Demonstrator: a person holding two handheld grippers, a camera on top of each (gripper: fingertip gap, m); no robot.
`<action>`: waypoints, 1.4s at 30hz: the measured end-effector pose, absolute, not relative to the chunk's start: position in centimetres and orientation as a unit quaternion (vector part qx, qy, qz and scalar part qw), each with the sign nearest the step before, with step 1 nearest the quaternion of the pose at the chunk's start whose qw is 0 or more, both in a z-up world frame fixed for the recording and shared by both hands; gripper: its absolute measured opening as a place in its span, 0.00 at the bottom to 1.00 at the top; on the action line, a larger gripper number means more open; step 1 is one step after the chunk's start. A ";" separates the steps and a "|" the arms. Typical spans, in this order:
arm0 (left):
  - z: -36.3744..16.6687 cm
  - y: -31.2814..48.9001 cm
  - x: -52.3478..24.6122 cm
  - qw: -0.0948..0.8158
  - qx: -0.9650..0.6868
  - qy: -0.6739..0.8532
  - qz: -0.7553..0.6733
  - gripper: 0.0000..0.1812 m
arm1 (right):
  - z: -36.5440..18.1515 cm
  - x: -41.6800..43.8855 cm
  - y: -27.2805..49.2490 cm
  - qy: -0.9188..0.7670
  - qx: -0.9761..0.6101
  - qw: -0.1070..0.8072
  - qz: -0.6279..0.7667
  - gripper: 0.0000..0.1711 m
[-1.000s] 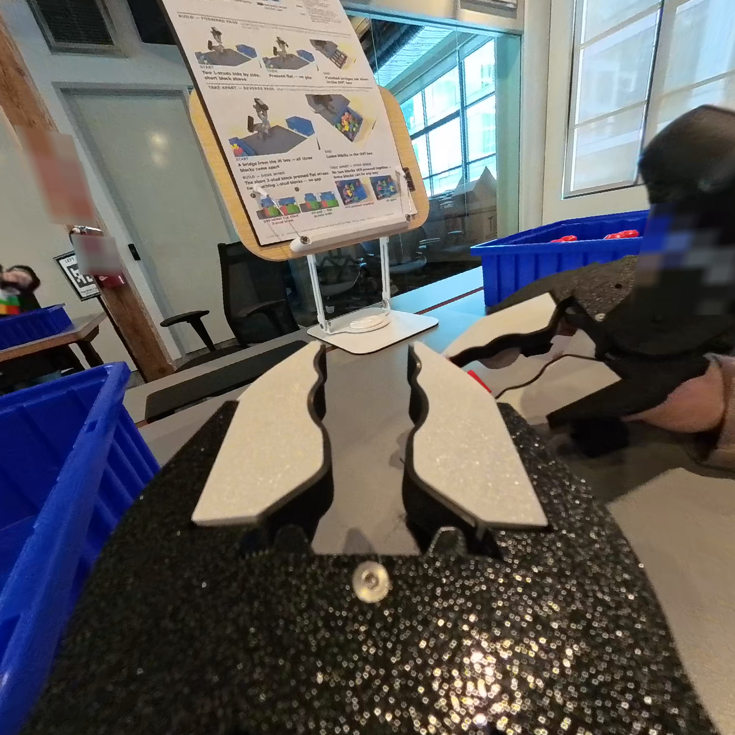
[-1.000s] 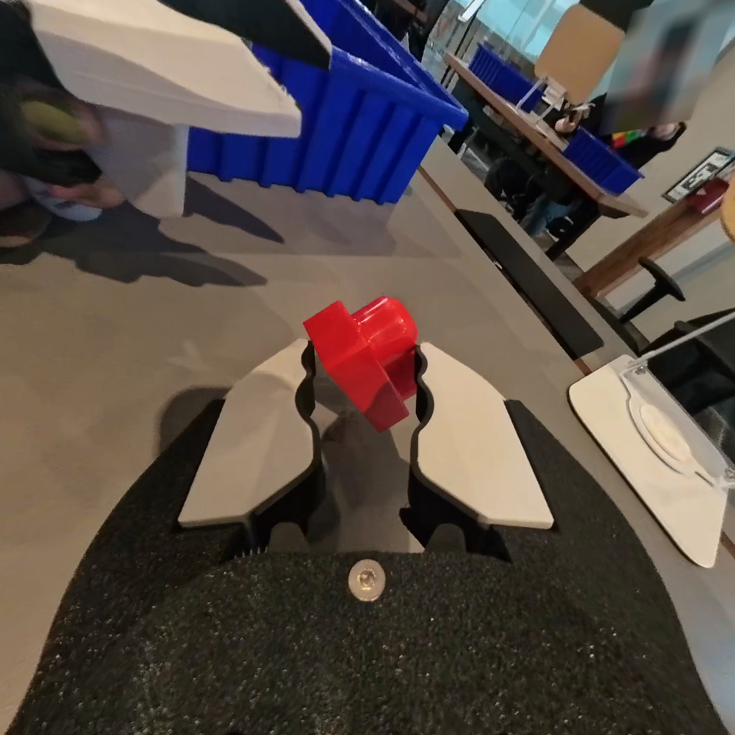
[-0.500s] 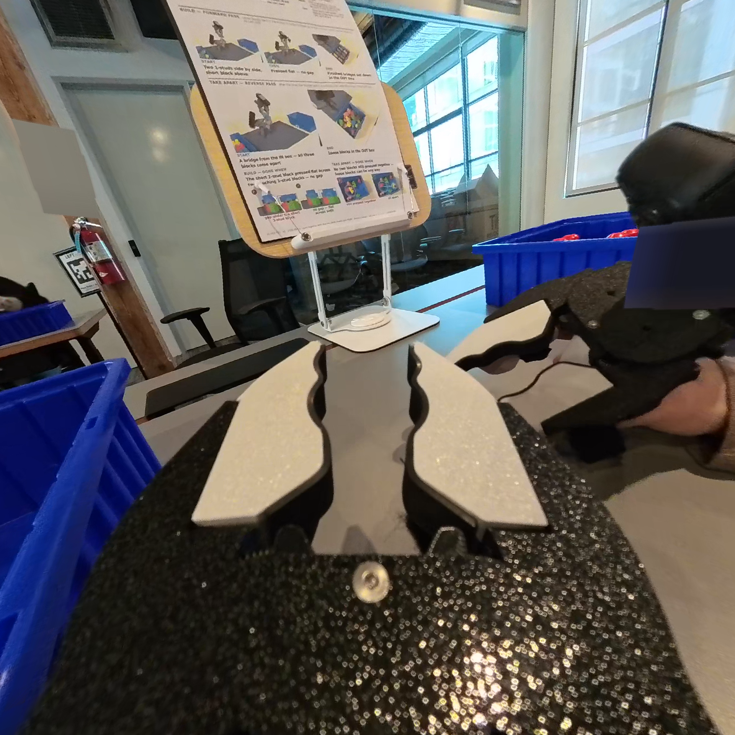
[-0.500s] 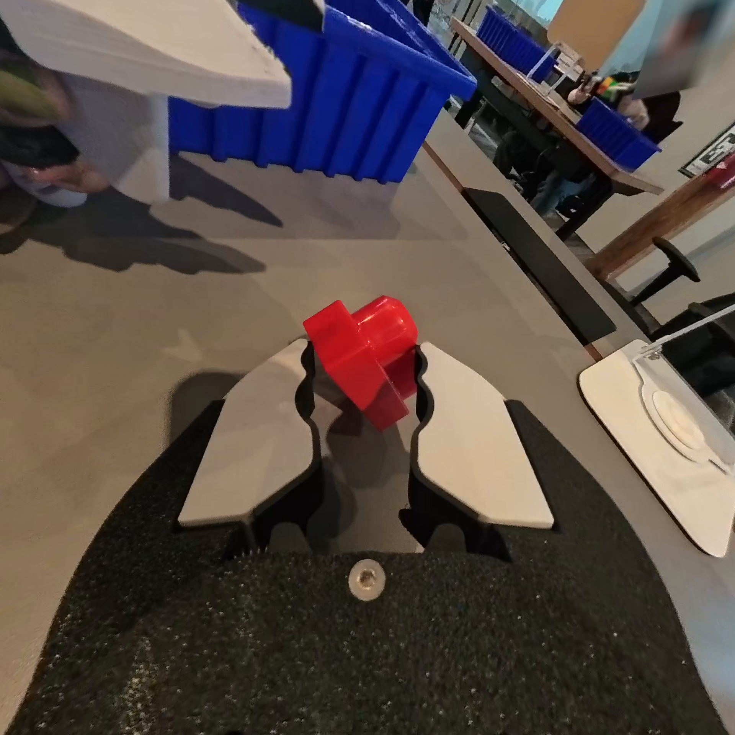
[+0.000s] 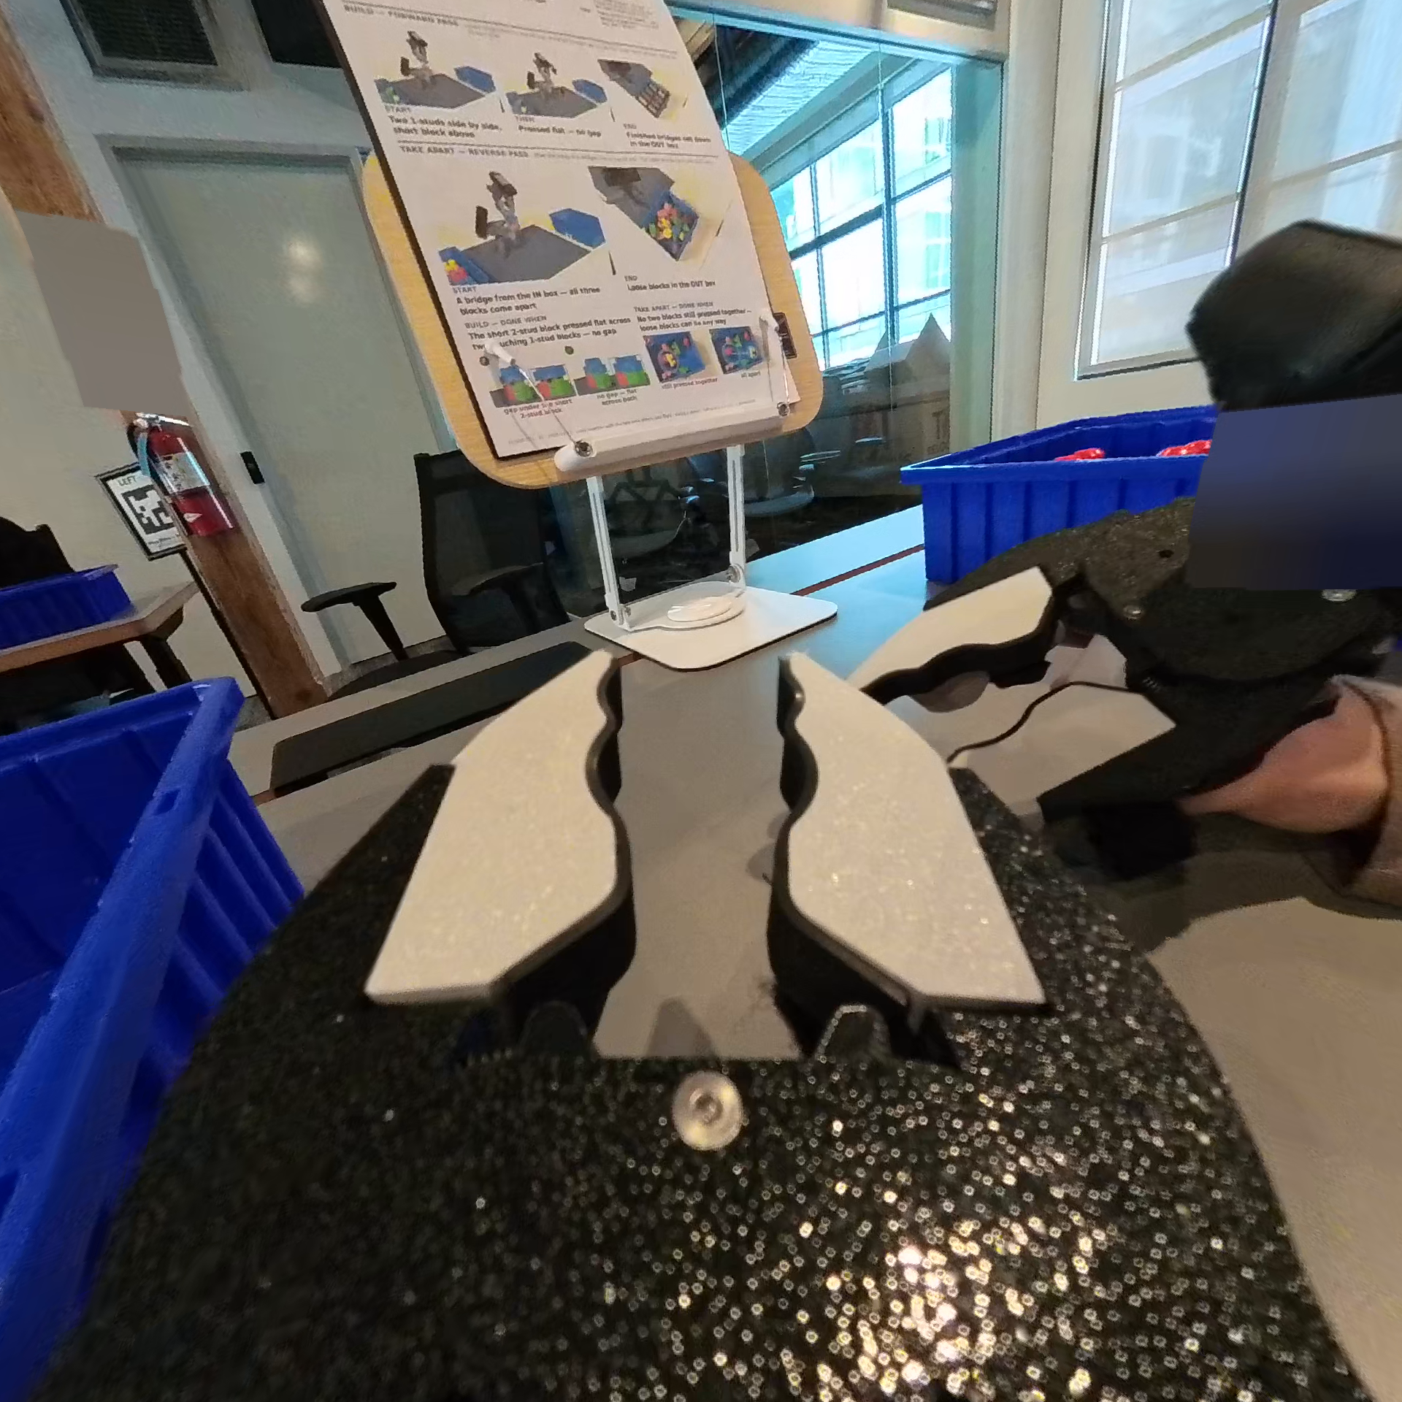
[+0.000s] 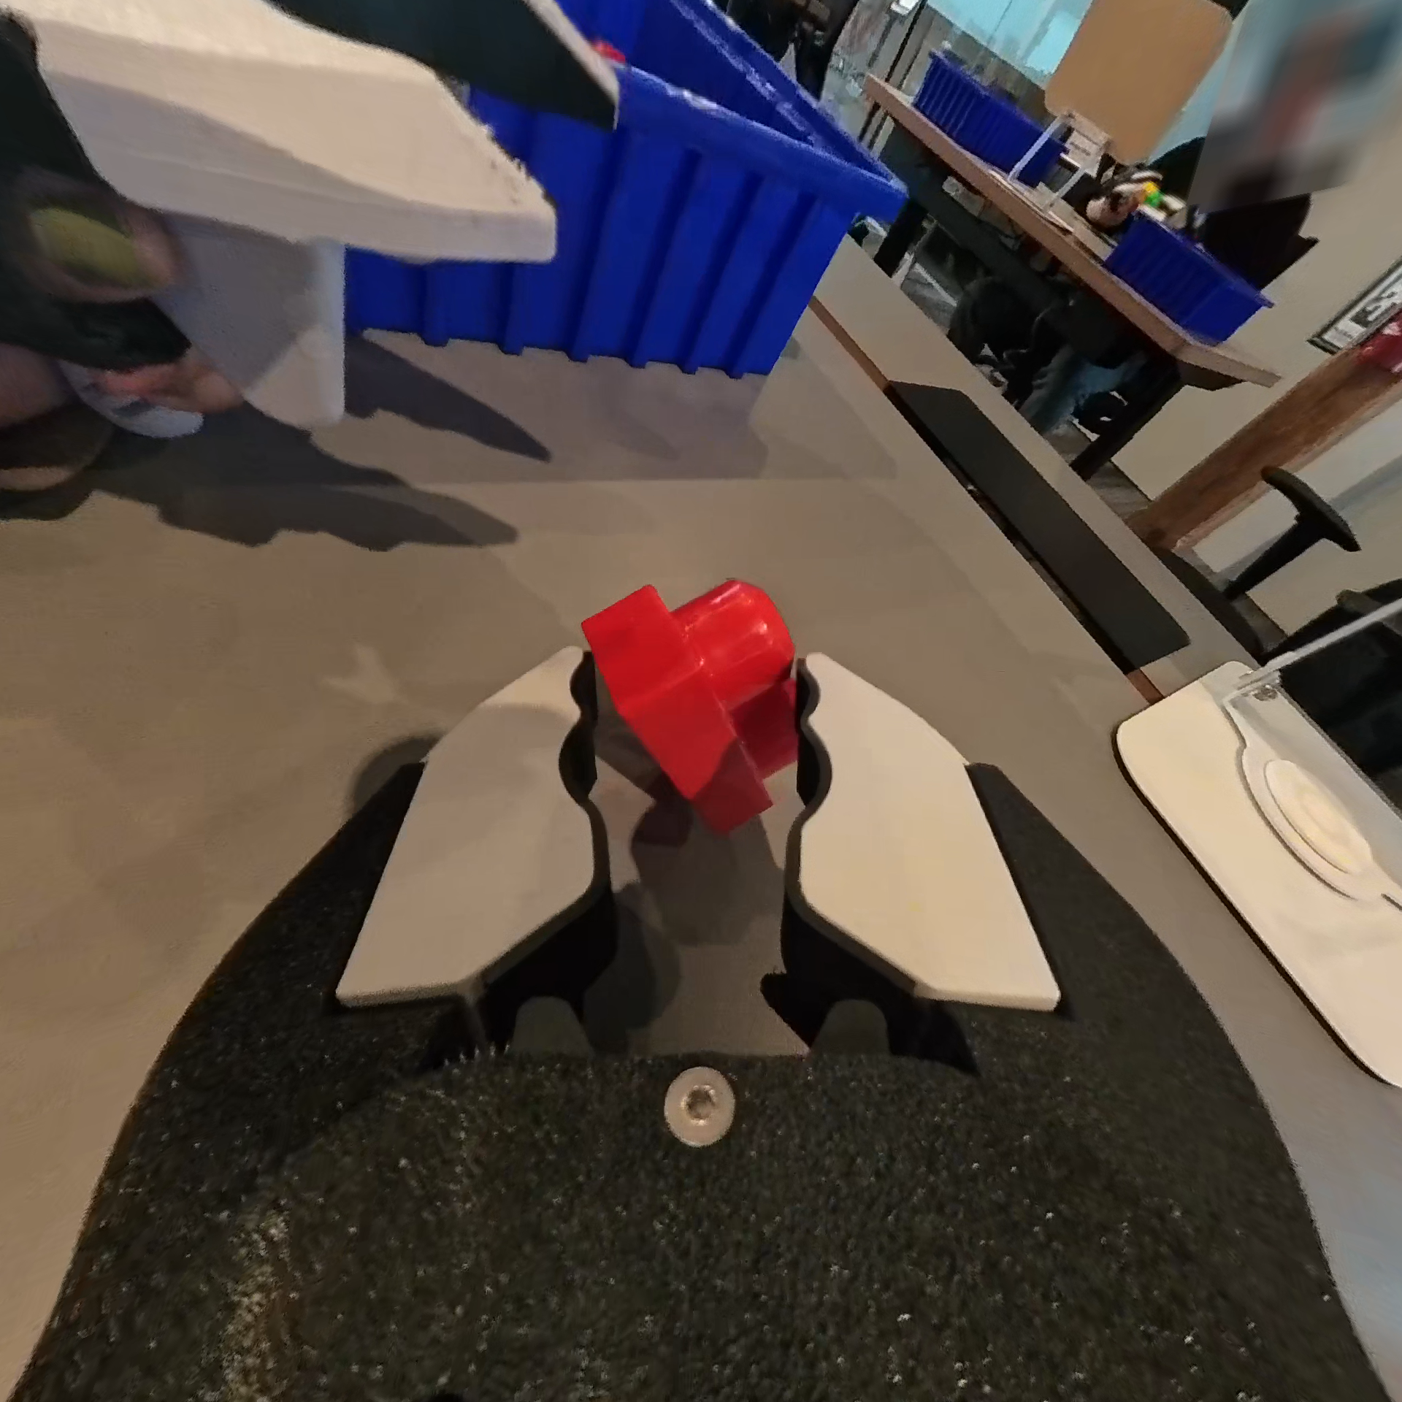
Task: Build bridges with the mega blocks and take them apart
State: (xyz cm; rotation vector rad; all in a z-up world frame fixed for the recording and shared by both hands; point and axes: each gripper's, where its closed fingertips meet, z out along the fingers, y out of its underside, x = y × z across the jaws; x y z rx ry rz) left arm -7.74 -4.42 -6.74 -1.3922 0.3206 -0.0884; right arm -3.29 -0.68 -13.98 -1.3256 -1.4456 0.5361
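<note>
Red 1-stud block [image 6: 694, 702] sits tilted, clamped between the right gripper [image 6: 692, 667] fingers above the tabletop [image 6: 227, 683]. Left gripper [image 5: 694, 671] fingers are parted, empty. Likely the build's start: next, set it down upright.

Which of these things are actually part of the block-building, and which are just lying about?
Part of the job:
red block, gripped by the right gripper
left gripper, open and empty
blue bins

Just there:
instruction sheet stand
fire extinguisher
office chair
</note>
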 end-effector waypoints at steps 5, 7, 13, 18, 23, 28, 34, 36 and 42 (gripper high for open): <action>-7.1 -4.1 -7.9 0.748 -0.647 0.140 -0.047 0.22 | -13.2 -3.1 -0.7 -0.586 -0.557 0.530 0.254 0.31; -7.1 -4.2 -7.8 0.749 -0.645 0.143 -0.048 0.22 | -13.0 -3.0 -0.7 -0.580 -0.557 0.532 0.266 0.31; -7.4 -4.0 -7.7 0.744 -0.650 0.146 -0.049 0.22 | -12.6 -2.8 -1.0 -0.580 -0.549 0.531 0.283 0.31; -7.5 -3.9 -8.0 0.743 -0.652 0.146 -0.041 0.22 | -12.1 -1.9 -1.8 -0.586 -0.530 0.532 0.304 0.32; -7.4 -4.1 -8.0 0.745 -0.649 0.152 -0.034 0.22 | -12.2 -0.7 -1.8 -0.617 -0.504 0.525 0.300 0.31; -7.3 -4.2 -7.9 0.747 -0.646 0.153 -0.035 0.22 | -14.1 1.1 -4.7 -0.713 -0.438 0.436 0.331 0.22; -7.2 -4.2 -7.9 0.748 -0.646 0.150 -0.039 0.22 | -16.6 0.6 -5.4 -0.766 -0.433 0.397 0.262 0.00; -7.3 -4.2 -7.9 0.747 -0.646 0.150 -0.039 0.22 | -15.8 -1.2 -2.9 -0.732 -0.454 0.478 0.175 0.00; -7.2 -4.2 -7.8 0.749 -0.644 0.154 -0.034 0.21 | -16.3 -1.4 -1.7 -0.740 -0.420 0.525 0.021 0.00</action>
